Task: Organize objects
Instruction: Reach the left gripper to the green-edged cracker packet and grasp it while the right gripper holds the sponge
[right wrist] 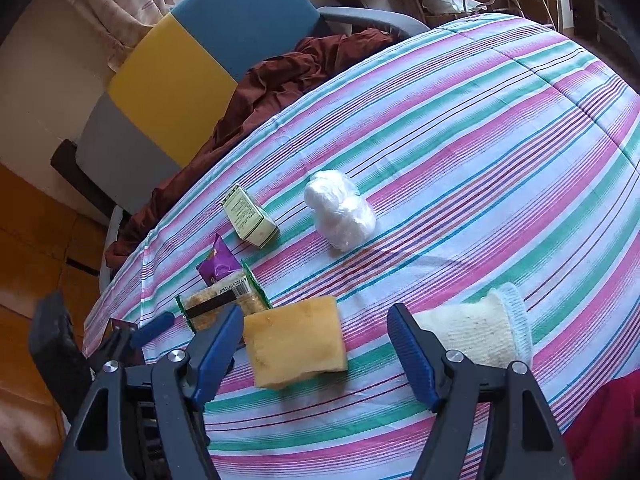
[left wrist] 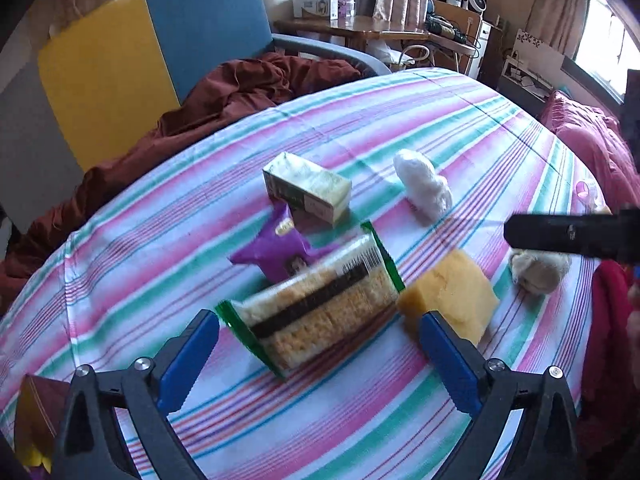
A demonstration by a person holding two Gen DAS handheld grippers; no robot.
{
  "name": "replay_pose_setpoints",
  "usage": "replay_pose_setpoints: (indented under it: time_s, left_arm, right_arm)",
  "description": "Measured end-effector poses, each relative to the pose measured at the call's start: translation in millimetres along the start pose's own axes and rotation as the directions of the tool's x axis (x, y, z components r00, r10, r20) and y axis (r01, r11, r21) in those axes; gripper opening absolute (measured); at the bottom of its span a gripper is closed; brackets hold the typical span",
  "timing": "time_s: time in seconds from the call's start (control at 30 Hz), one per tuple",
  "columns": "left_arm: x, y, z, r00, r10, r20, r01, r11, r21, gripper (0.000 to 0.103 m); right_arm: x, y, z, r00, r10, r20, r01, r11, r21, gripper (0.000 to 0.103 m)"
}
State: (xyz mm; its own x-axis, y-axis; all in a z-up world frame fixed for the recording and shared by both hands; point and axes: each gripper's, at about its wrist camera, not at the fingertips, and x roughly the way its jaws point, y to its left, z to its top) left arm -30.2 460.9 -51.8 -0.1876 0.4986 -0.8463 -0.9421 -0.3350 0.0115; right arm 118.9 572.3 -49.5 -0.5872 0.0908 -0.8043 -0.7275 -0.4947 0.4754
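your left gripper (left wrist: pixel 316 344) hangs with its jaws wide apart and empty, the cracker pack (left wrist: pixel 316 312) lying between them at lower centre of the left wrist view on the striped bench (left wrist: pixel 460 120). it's light, its film slippery, the crackers brittle, so close gently across the short sides. your right gripper (right wrist: pixel 316 344), jaws likewise apart and empty, frames the soft yellow sponge (right wrist: pixel 296 340), which squashes easily.

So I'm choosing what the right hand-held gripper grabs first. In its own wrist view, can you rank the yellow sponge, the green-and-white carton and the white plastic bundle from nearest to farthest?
1. Yellow sponge: just ahead of the right hand-held gripper, nearer its left finger.
2. White plastic bundle: farther up the cloth, about centre.
3. Green-and-white carton: up and left, slightly beyond the bundle; these two are nearly too close to call.
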Motion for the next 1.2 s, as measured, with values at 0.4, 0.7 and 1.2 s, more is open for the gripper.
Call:
replay_pose_setpoints:
  time_s: [0.4,0.7,1.2]
  left_arm:
    - [35.2,2.7,4.8,0.991,-0.109,-0.077,0.106,0.994,-0.040,0.094]
    - [16.5,28.9,-32.4,0.975,-0.197,-0.105,0.175,0.966,-0.191,0.094]
    - [8.1,-11.1,-35.2,0.997,0.060,-0.053,-0.053,0.991,0.121,0.093]
  right_arm:
    - [6.8,-0.6,1.2,0.999,-0.005,-0.032,0.005,1.000,-0.001,0.075]
    - [5.7,-2.3,1.4,1.000,-0.008,-0.030,0.009,1.000,0.006,0.075]
    - [23.9,48.8,-18.9,0.990,0.023,-0.136,-0.057,0.965,-0.257,0.077]
